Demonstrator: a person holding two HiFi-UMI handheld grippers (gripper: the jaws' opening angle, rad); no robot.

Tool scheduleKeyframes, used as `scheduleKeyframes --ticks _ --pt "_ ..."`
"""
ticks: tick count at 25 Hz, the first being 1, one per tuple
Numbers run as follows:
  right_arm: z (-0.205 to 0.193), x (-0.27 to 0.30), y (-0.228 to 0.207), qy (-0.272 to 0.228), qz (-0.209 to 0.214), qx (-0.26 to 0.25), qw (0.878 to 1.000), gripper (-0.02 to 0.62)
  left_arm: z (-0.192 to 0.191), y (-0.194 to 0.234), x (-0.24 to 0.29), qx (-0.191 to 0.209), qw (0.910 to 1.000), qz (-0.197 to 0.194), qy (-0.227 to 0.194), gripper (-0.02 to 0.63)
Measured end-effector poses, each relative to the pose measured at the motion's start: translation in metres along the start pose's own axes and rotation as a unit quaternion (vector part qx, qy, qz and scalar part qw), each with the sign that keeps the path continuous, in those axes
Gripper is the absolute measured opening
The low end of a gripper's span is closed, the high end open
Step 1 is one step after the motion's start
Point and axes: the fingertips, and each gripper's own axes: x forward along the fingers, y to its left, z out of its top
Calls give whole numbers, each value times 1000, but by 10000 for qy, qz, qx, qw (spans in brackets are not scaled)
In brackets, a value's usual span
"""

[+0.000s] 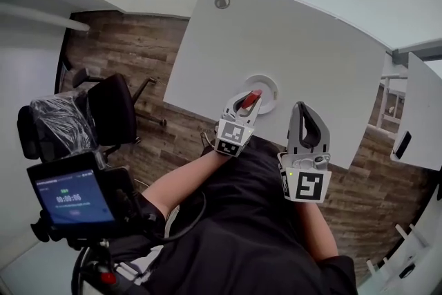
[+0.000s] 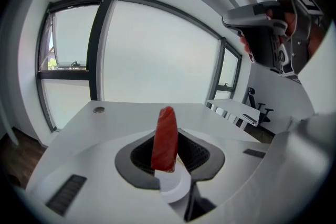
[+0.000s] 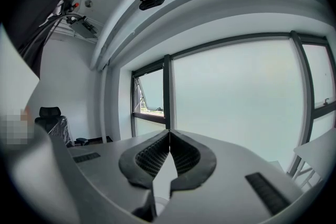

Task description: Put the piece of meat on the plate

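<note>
One piece of meat, a red strip, is pinched between the pads of the left gripper. In the head view it hangs over the near-left part of the white plate, which sits close to the near edge of the white table. How high it is above the plate cannot be told. The right gripper is beside it over the table edge, jaws closed tip to tip with nothing between them.

Several things could go wrong from here. The strip sits toward the plate's near rim and not over its middle, so letting go now could leave it across the rim or drop it onto the table. It looks soft and moist, so it may cling to one pad as the jaws part and swing off sideways. Only its middle and lower part is clamped, so a quick dip or a twist of the wrist could make it pivot or slide out early. Coming down too far could bump the plate, which looks light, toward the table edge.

In the left gripper view the strip's long axis stands nearly upright, across the direction the jaws close. Its rounded upper end rises clear above them and leans slightly right, and its lower end points down into the gap. In the head view it runs diagonally, from lower left to upper right.
</note>
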Motion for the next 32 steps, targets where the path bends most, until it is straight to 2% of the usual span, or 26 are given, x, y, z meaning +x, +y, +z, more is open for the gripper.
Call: scheduleKeyframes --ticks 6,11,18,22,28,32 --pt "-1 0 0 31 38 -6 10000 8 -9 5 1 -24 9998 71 191 97" --pt "-1 -2 -6 95 -13 -25 10000 8 -12 0 5 -110 9998 -19 141 97" --pt "-35 -18 -22 98 70 93 9999 8 -46 -19 28 -117 9992 67 363 97" --pt "-31 -19 -20 146 66 59 9999 8 -47 -17 28 12 9992 46 408 97" --pt "-35 -15 -13 211 183 110 9995 8 -64 -2 36 -293 9977 211 578 97" --pt "-39 -11 -4 247 297 105 9992 8 -72 7 41 -288 9972 241 647 97"
